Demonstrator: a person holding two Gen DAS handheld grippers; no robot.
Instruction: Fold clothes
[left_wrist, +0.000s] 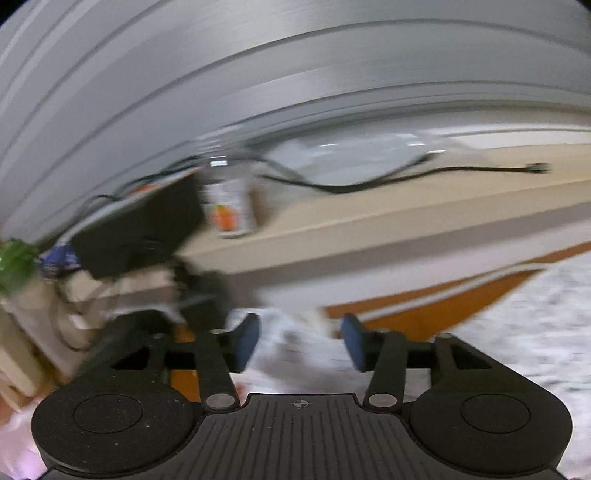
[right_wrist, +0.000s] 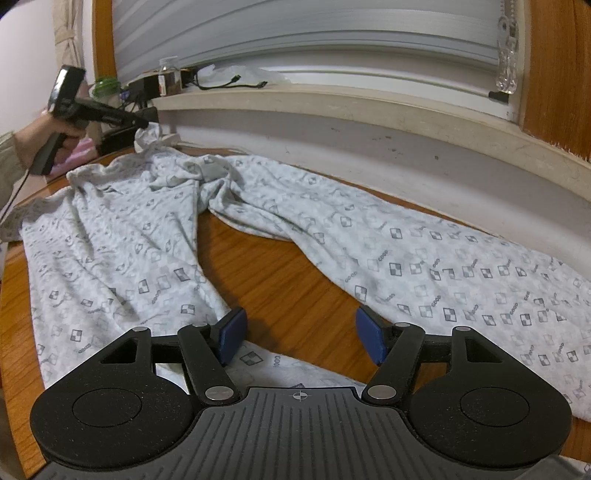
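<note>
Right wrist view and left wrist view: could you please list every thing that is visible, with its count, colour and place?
Patterned trousers: one, pale grey with dark checker print, spread over the table, legs apart.
Wooden table: one, orange-brown, under the trousers.
Window sill: one, beige, behind the table.
Blind: one, grey-white, above the sill.
Black cable: one, lying on the sill.
Bottle: one, clear with a label, at the sill's left end.
Green object: one, left of the bottle, too small to identify.
Left hand-held gripper: black, raised at the trousers' far left end, open in its own blurred view.
Right hand-held gripper: black with blue pads, open, between the two legs.
</note>
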